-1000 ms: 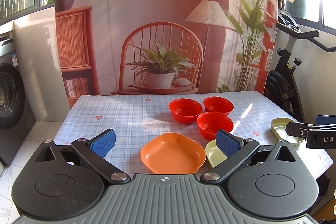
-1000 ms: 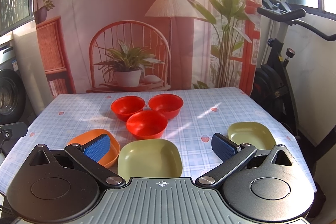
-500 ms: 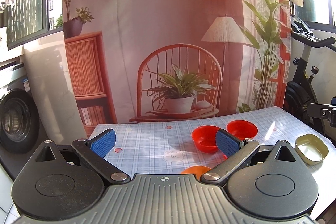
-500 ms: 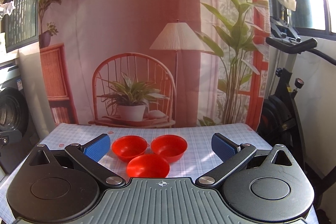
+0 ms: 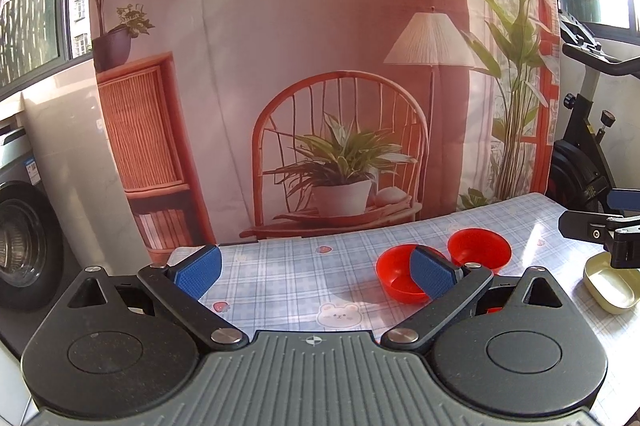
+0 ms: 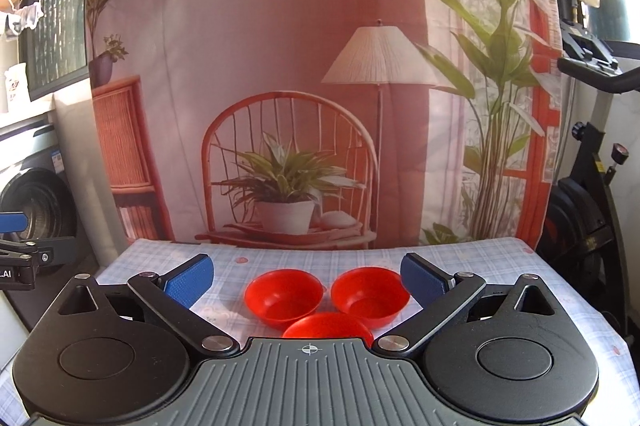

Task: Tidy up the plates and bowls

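Observation:
Three red bowls stand together on the checked tablecloth (image 6: 460,262): a left one (image 6: 284,296), a right one (image 6: 370,294) and a near one (image 6: 328,326) half hidden by my gripper body. In the left wrist view two red bowls show, one (image 5: 396,276) behind my fingertip and one (image 5: 478,250) further right, and a pale green plate (image 5: 610,284) lies at the right edge. My left gripper (image 5: 316,272) is open and empty above the table. My right gripper (image 6: 306,276) is open and empty, raised before the bowls; it also shows in the left wrist view (image 5: 600,222).
A printed backdrop (image 6: 288,106) hangs behind the table's far edge. An exercise bike (image 6: 592,186) stands to the right, a washing machine (image 5: 20,246) to the left. The tablecloth (image 5: 300,274) carries a bear print (image 5: 339,314).
Both grippers have risen and tilted upward. The orange plate and the near green plate have dropped out of view below the gripper bodies. Both stay open.

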`<act>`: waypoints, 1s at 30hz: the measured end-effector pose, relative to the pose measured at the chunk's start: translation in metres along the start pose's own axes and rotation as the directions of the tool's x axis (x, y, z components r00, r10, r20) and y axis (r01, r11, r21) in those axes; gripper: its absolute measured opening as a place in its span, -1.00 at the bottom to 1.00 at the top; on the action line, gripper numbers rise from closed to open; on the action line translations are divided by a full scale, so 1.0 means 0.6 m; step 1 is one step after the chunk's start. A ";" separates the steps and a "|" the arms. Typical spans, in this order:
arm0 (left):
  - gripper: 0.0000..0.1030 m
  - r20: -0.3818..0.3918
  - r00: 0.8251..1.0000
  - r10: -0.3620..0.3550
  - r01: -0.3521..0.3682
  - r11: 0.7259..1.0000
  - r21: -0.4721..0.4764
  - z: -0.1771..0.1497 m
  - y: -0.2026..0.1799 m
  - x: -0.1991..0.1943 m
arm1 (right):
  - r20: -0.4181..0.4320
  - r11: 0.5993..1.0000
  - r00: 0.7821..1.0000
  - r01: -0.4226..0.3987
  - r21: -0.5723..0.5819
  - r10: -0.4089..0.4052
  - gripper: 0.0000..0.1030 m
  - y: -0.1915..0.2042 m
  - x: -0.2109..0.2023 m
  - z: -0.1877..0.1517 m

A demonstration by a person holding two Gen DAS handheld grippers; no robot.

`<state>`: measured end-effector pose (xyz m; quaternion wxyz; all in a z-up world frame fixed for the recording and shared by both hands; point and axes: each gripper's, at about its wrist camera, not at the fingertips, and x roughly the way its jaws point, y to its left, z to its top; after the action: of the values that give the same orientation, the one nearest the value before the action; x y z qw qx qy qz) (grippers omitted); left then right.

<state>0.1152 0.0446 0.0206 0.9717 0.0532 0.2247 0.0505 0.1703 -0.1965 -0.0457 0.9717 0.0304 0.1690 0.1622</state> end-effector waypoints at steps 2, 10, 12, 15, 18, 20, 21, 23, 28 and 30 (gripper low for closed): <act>0.89 -0.008 1.000 0.009 -0.010 1.000 -0.004 0.003 0.008 0.017 | -0.014 1.000 1.000 -0.014 0.012 0.014 0.85 0.004 0.022 -0.005; 0.69 -0.099 0.994 -0.033 0.030 0.999 -0.036 -0.016 0.032 0.081 | -0.043 0.999 0.999 -0.020 -0.040 0.019 0.65 0.032 0.081 -0.044; 0.63 -0.142 0.989 -0.051 0.045 0.998 -0.045 -0.035 0.032 0.099 | -0.068 0.999 0.997 -0.025 -0.044 0.022 0.55 0.036 0.095 -0.057; 0.46 -0.208 0.977 -0.050 0.044 0.998 -0.036 -0.066 0.029 0.131 | -0.117 0.999 0.992 -0.052 -0.005 0.051 0.32 0.034 0.117 -0.080; 0.40 -0.254 0.964 -0.074 0.064 0.997 -0.044 -0.098 0.027 0.154 | -0.153 0.998 0.986 -0.064 0.000 0.063 0.15 0.037 0.132 -0.101; 0.40 -0.275 0.957 -0.087 0.074 0.996 -0.055 -0.118 0.026 0.162 | -0.175 0.997 0.982 -0.071 -0.003 0.069 0.03 0.040 0.140 -0.111; 0.40 -0.290 0.953 -0.092 0.078 0.995 -0.060 -0.128 0.025 0.169 | -0.185 0.997 0.980 -0.076 -0.003 0.074 0.01 0.042 0.143 -0.117; 0.40 -0.323 0.942 -0.095 0.074 0.994 -0.075 -0.154 0.025 0.183 | -0.206 0.996 0.975 -0.084 0.000 0.082 -0.10 0.043 0.149 -0.128; 0.40 -0.388 0.916 -0.099 0.057 0.991 -0.118 -0.202 0.028 0.205 | -0.261 0.996 0.961 -0.091 0.002 0.088 -0.15 0.048 0.161 -0.155; 0.39 -0.406 0.909 -0.097 0.055 0.992 -0.113 -0.215 0.025 0.211 | -0.282 0.996 0.955 -0.095 0.001 0.091 -0.16 0.050 0.166 -0.162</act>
<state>0.1703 0.0851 -0.1475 0.9055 -0.0153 0.4228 0.0337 0.2166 -0.1353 -0.1656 0.9291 0.0089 0.3032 0.2114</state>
